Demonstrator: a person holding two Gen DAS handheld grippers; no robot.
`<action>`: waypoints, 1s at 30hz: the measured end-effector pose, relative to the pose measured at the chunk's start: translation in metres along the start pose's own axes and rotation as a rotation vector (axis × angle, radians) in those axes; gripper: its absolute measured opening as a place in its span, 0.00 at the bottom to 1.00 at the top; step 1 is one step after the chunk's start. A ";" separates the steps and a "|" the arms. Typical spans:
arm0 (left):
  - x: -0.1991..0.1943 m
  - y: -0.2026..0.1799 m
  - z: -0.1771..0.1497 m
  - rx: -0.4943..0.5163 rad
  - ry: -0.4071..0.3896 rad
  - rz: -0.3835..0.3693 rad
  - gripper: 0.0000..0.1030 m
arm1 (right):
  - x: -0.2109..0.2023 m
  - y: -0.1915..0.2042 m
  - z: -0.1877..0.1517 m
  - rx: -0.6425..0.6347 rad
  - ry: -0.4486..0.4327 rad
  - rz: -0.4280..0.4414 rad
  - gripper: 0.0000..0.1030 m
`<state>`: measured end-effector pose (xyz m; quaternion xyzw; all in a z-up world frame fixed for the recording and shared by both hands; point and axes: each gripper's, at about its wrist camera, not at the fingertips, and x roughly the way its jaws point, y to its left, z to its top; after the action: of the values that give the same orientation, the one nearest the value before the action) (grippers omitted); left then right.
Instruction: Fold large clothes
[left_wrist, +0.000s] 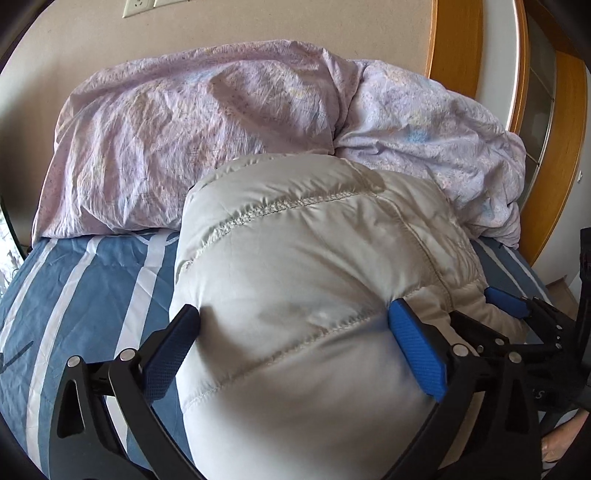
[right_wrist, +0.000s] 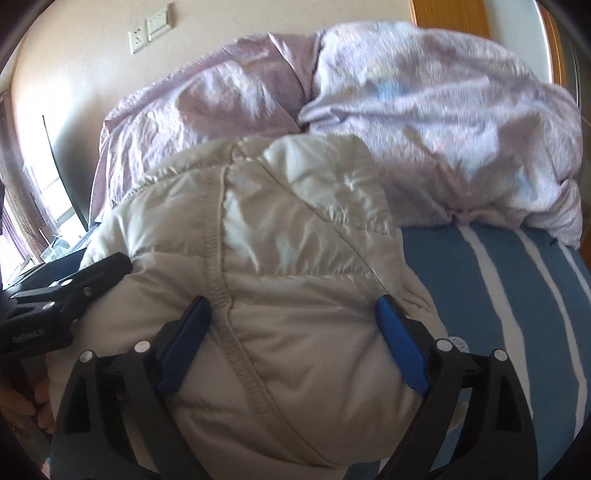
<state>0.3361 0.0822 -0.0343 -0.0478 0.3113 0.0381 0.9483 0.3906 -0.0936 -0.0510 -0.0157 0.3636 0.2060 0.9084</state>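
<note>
A puffy light grey quilted jacket (left_wrist: 303, 258) lies bundled on a bed with a blue and white striped sheet (left_wrist: 85, 280). My left gripper (left_wrist: 295, 314) has its blue-padded fingers wide apart, pressed against both sides of a thick fold of the jacket. My right gripper (right_wrist: 295, 306) does the same on the jacket (right_wrist: 288, 236) further right; it also shows in the left wrist view (left_wrist: 517, 306). The left gripper shows in the right wrist view (right_wrist: 85, 280) at the jacket's left side.
A crumpled lilac duvet (left_wrist: 221, 122) is piled at the head of the bed, just behind the jacket. A beige wall with a socket (right_wrist: 138, 40) is behind it. A wooden frame (left_wrist: 554, 166) stands at the right. The striped sheet (right_wrist: 498, 295) lies right of the jacket.
</note>
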 end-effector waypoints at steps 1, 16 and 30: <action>0.002 -0.004 -0.001 0.014 -0.002 0.013 0.99 | 0.005 -0.003 -0.001 0.006 0.008 0.006 0.88; 0.027 -0.018 -0.009 0.058 0.000 0.075 0.99 | 0.037 -0.024 -0.005 0.058 0.074 0.078 0.92; 0.016 -0.020 -0.006 0.026 0.002 0.111 0.99 | 0.029 -0.030 -0.004 0.194 0.110 0.039 0.97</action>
<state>0.3471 0.0628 -0.0473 -0.0183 0.3149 0.0866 0.9450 0.4186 -0.1110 -0.0765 0.0680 0.4311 0.1865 0.8802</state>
